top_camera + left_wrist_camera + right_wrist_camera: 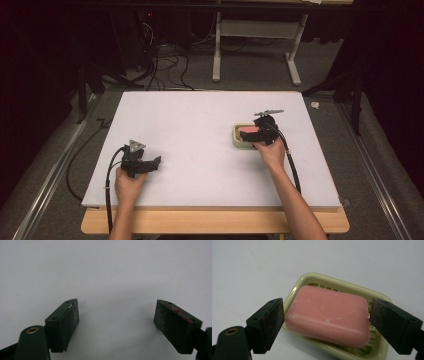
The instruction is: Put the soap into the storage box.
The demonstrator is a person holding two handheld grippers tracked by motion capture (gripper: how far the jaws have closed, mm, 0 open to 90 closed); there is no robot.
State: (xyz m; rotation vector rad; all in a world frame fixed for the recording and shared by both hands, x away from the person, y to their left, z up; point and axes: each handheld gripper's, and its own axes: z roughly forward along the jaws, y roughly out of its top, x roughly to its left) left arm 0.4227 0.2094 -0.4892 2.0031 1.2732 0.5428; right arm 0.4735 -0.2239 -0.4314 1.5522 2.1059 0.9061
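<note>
The pink bar of soap is lying in a pale green soap dish, tilted a little across the dish's ribbed floor, and the dish is sitting on the right half of the white desk, nearer the right edge than the middle and about midway between the far and near edges. The right gripper is hanging over it with its jaws standing wide, one on each short end of the bar; the left pad looks just beside the soap, and whether it is touching cannot be told, while the right pad is standing a little apart, so nothing is gripped yet. To take the bar well, the jaws are probably best lowered until the pads are meeting the soap's ends below its rounded top edge, inside the dish rim, then closed gently and evenly, since soap is slick and could squirt out or drag the dish along. The left gripper is resting toward the near left corner of the desk, jaws spread wide over bare surface and holding nothing; it could be steadying the dish.
</note>
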